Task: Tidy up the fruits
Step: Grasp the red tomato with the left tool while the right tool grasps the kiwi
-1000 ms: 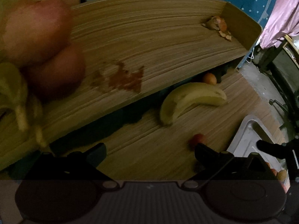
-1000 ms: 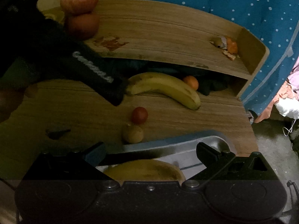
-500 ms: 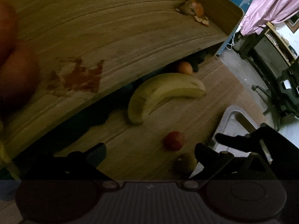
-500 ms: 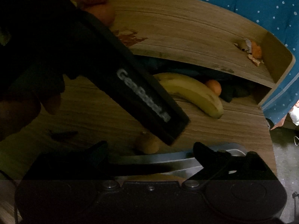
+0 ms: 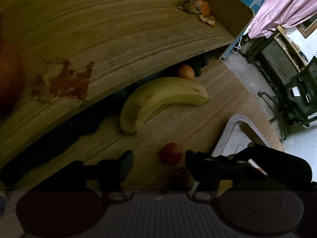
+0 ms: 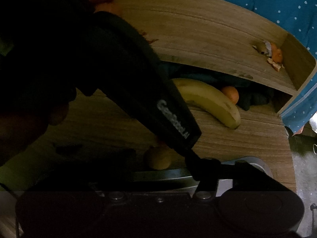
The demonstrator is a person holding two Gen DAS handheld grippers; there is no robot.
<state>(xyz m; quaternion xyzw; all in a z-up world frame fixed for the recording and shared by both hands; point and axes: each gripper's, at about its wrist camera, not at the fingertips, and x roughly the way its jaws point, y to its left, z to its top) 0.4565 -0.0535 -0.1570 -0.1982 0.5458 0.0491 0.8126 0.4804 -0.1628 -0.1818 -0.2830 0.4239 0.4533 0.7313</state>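
On the dim wooden bench (image 5: pixel 198 123), below the shelf (image 5: pixel 122 31), our left tool (image 5: pixel 158 158) spreads wide around a small red fruit (image 5: pixel 170 154) near the tray (image 5: pixel 233 127). It looks light, round and roll-prone; we'd pinch its middle. Right tool's (image 6: pixel 158 170) state we cannot tell.

We see a worktop (image 5: pixel 198 123) of matt wood grain and a shelf (image 5: pixel 122 29) of the same wood (one patch stained reddish); the tray (image 5: pixel 233 123) looks like dull grey metal, the banana (image 5: pixel 158 101) skin smooth, the dotted cloth (image 6: pixel 257 0) soft and matt
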